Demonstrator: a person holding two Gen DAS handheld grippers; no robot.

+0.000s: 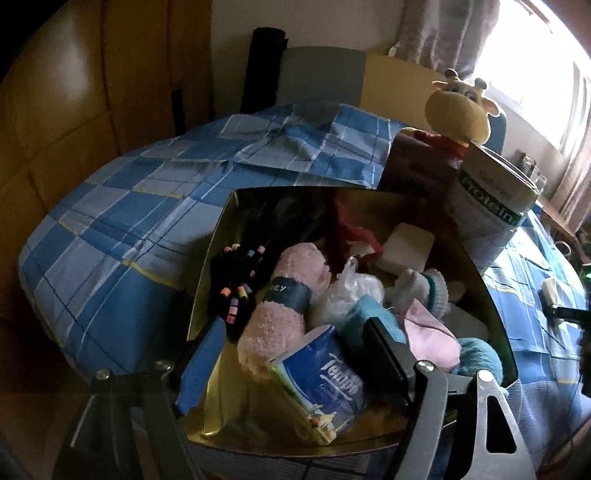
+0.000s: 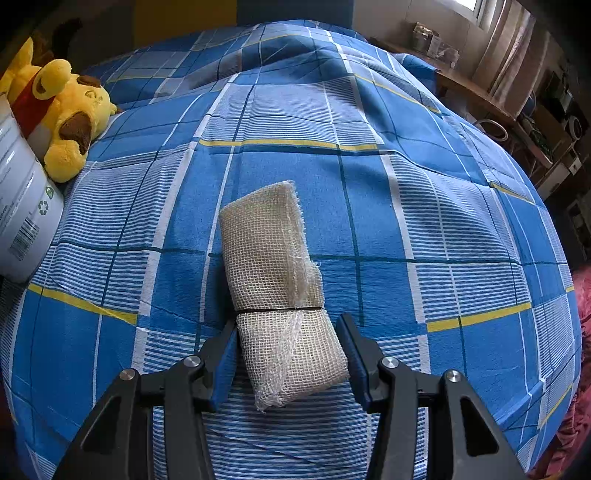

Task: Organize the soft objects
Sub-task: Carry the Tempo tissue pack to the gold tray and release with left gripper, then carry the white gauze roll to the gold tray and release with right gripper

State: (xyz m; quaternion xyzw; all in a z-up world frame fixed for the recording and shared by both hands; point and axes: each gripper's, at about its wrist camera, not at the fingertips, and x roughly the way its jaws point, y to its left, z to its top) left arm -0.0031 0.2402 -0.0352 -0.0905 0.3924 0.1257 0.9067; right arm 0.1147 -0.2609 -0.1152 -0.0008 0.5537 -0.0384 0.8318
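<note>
Tempo tissue pack [image 1: 325,384] beside "Protein" tub [image 1: 487,206]

A blue checked bedspread [image 2: 369,184] with white and yellow lines covers the bed, and a white canister [image 2: 22,206] with a barcode and a recycling mark stands on it at the left edge of the right wrist view. In the left wrist view the same canister [image 1: 491,199] bears green lettering. A curtain [image 1: 436,33] hangs by a bright window [image 1: 535,66], and a wooden shelf [image 2: 476,96] with clutter runs along the wall.
</note>
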